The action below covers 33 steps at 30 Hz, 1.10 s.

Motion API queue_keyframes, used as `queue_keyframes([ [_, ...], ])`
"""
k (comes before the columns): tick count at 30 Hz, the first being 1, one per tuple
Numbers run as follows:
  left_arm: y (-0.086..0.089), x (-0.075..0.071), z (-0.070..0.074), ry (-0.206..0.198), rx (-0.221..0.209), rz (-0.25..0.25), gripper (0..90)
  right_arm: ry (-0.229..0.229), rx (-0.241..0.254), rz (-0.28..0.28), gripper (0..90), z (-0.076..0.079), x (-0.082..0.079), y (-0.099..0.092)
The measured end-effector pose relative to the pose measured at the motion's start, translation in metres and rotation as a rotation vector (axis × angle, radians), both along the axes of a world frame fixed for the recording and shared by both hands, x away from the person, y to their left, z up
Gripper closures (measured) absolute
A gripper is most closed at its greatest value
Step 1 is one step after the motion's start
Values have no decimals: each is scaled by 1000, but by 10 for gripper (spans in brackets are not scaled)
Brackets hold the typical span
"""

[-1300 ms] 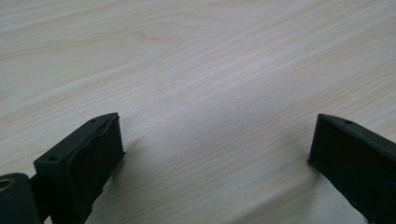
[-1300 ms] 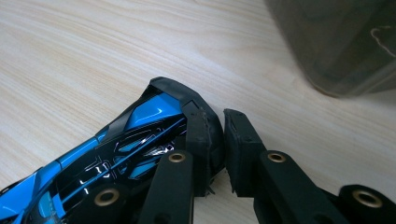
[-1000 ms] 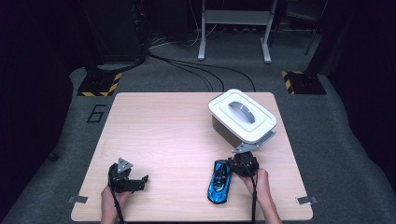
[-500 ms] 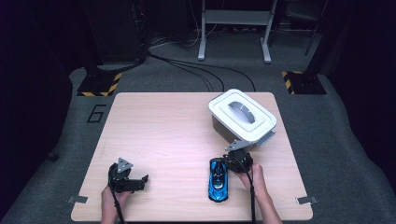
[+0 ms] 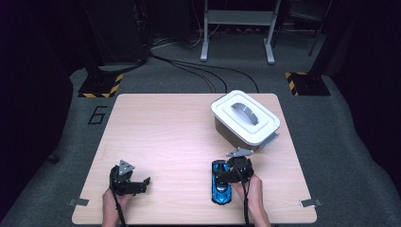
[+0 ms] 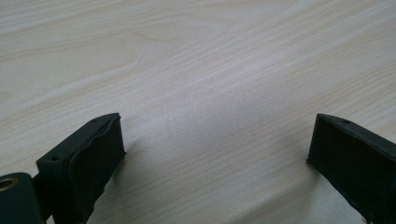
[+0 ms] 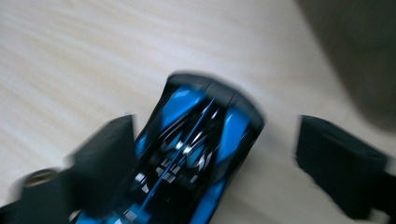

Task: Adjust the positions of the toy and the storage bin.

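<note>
On pale wood table (image 5: 161, 137), grey carpet around, blue toy car (image 5: 220, 188) between just-opened right hand-held gripper (image 5: 226, 176) jaws, left hand-held gripper (image 5: 137, 186) open.

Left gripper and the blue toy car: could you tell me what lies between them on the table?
Nothing: in the high view, bare wood separates the left gripper from the blue toy car.

light: table (image 5: 165, 142) bright, surroundings dark | blur: right gripper view motion-smeared | left gripper view sharp
</note>
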<state>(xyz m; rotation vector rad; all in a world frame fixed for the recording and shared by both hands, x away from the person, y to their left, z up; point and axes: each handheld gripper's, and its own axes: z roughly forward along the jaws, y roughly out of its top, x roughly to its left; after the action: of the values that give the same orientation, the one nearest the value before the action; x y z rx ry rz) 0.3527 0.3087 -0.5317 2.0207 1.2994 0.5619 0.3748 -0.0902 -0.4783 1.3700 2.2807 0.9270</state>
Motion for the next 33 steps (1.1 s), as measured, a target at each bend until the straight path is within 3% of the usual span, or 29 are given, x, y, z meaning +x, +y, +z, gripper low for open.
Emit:
queue_keyframes([
  [1,0,0,0,0,0,0,34,38,-3,-36,32,-2,-7,5],
  [3,0,0,0,-1,0,0,35,52,-2,-49,0,-4,-9,7],
  [10,0,0,0,0,0,0,35,164,11,-103,0,-17,-4,15],
  [14,0,0,0,0,-1,0,36,170,-15,-112,10,-23,1,21],
  [16,0,0,0,-1,-1,0,36,164,-36,-112,84,-24,3,26],
  [19,0,0,0,-1,-1,0,36,157,-51,-103,104,-24,4,28],
  [23,0,0,0,-1,-2,-1,36,160,-50,-96,124,-23,4,28],
  [28,0,0,0,-1,-2,-1,37,175,-74,-24,141,-21,10,25],
  [29,0,0,0,-2,-2,-1,39,183,-85,26,141,-20,13,23],
  [30,0,0,0,-2,-2,-1,39,183,-85,26,141,-20,13,23],
  [32,0,0,0,-4,-5,-2,39,192,-91,77,142,-19,17,20],
  [33,0,0,0,-3,-3,-3,39,186,-100,142,142,-19,20,16],
])
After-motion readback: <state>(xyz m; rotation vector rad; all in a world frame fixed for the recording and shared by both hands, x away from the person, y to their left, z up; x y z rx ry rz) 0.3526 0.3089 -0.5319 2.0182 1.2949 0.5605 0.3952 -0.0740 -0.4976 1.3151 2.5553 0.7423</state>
